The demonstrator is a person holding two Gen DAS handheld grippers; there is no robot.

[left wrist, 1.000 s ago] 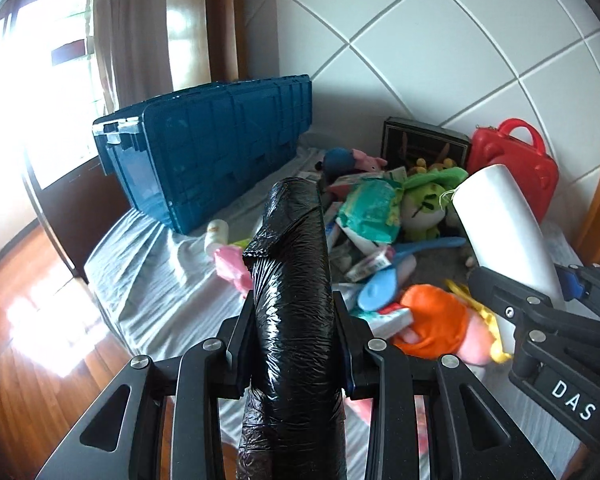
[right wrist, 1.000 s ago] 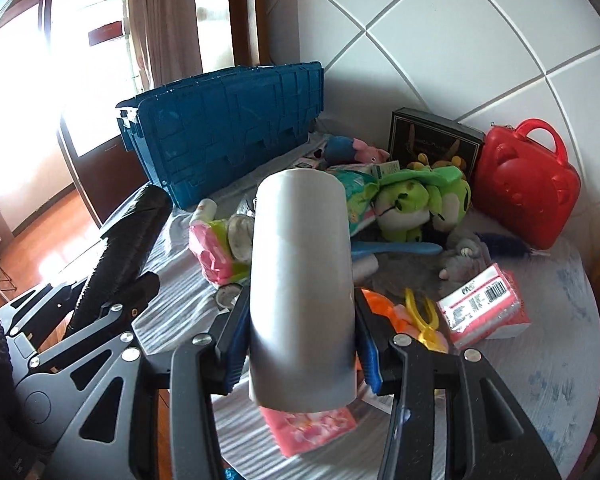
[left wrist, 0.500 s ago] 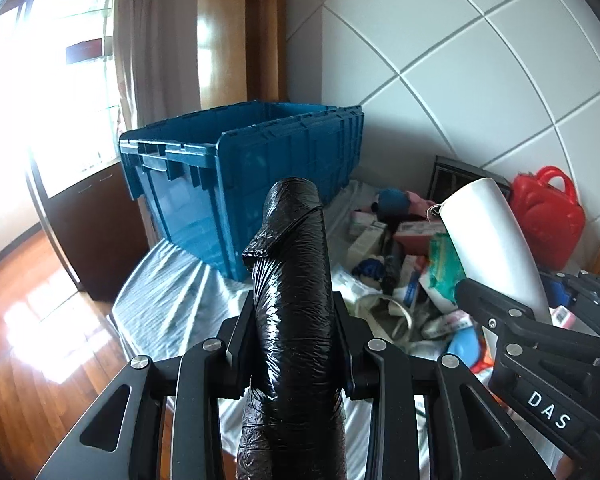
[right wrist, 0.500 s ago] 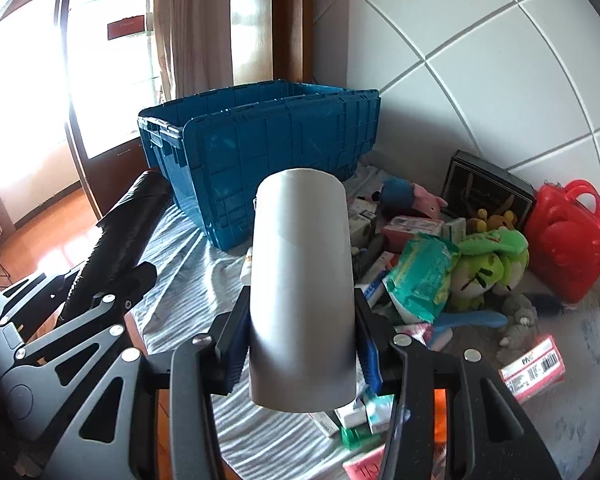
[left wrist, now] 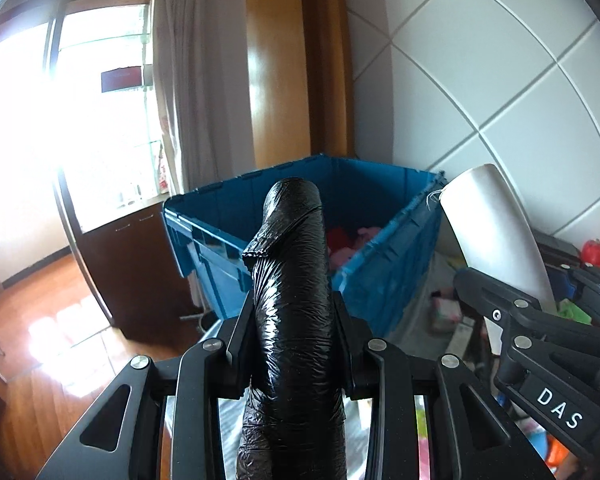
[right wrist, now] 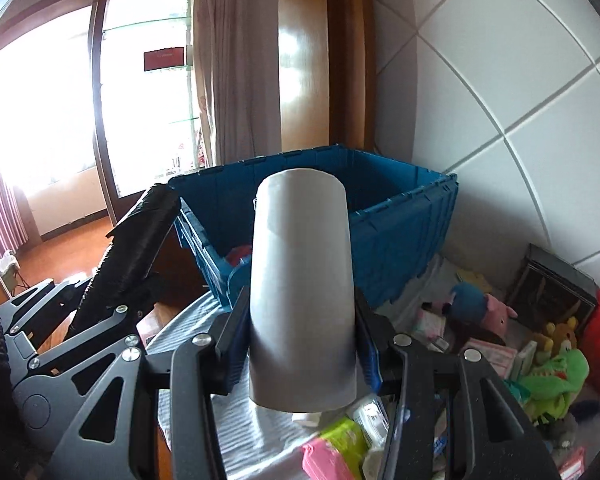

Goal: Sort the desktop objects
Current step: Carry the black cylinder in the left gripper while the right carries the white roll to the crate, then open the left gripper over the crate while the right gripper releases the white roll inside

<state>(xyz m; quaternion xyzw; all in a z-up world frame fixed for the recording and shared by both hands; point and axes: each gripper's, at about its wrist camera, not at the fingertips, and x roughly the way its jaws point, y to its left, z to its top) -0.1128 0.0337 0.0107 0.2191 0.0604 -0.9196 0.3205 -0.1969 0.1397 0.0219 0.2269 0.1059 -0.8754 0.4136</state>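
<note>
Carrying two rolls toward the open blue plastic crate (right wrist: 400,232): my left gripper (left wrist: 296,336) clamps a black plastic-wrapped roll (left wrist: 296,300), my right gripper (right wrist: 300,328) a grey roll (right wrist: 302,280). Next, I judge, clear the rim, then release inside.

left hand-held gripper (left wrist: 292,344): clamped, tilted down | right hand-held gripper (right wrist: 302,340): clamped, alongside

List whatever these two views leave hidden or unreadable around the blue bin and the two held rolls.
- Blue bin contents: left wrist view, mostly hidden behind the black roll; only red and pink scraps show.
- Bin floor: right wrist view, blocked by the white roll and the bin's near wall.
- Both rolls' lower ends: cut off or hidden below the left claw and right claw.
- Window scene: overexposed in both views.
</note>
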